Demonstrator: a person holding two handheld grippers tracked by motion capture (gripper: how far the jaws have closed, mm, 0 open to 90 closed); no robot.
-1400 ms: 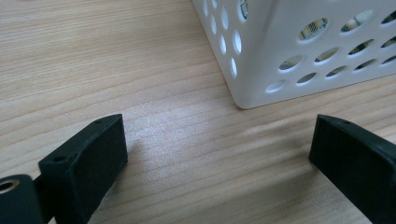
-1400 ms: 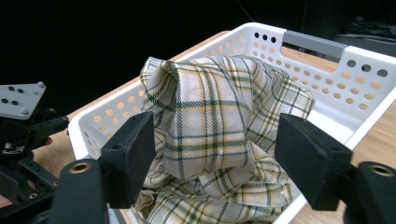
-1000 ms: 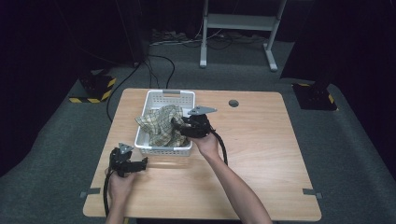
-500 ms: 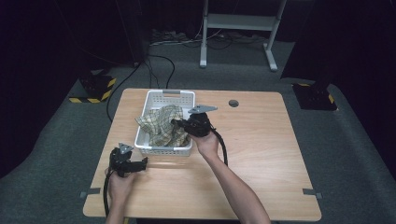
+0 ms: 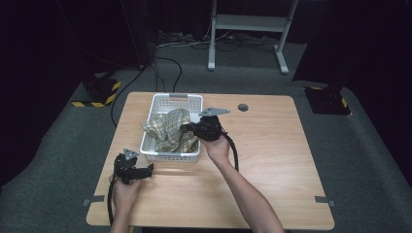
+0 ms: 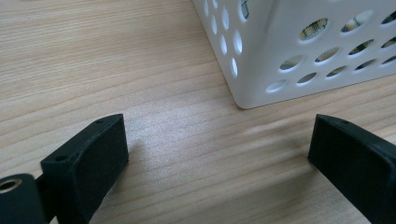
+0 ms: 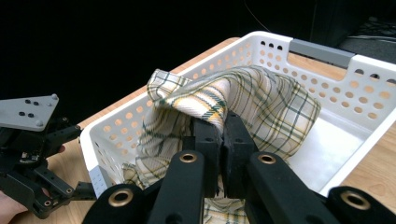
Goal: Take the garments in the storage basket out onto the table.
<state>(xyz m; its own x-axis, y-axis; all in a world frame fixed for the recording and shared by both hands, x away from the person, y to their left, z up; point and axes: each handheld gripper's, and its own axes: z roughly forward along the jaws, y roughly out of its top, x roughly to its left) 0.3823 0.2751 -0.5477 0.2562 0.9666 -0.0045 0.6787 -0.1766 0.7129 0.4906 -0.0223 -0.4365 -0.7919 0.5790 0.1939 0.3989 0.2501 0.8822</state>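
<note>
While right tongs (image 7: 218,140) pinch unlabelled plaid cloth (image 7: 261,102) over the basket (image 5: 160,103), left tongs (image 6: 219,154) gape wide.

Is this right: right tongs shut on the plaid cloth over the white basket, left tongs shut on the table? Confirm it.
Not quite. The left tongs are open, jaws wide apart over bare table, as the left gripper view shows. The right tongs are shut on the plaid cloth over the white basket.

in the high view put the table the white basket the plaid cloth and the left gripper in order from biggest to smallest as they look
1. Table, largest by far.
2. White basket.
3. Plaid cloth, bunched in the basket, pinched by the right gripper.
4. Left gripper, smallest.
</note>
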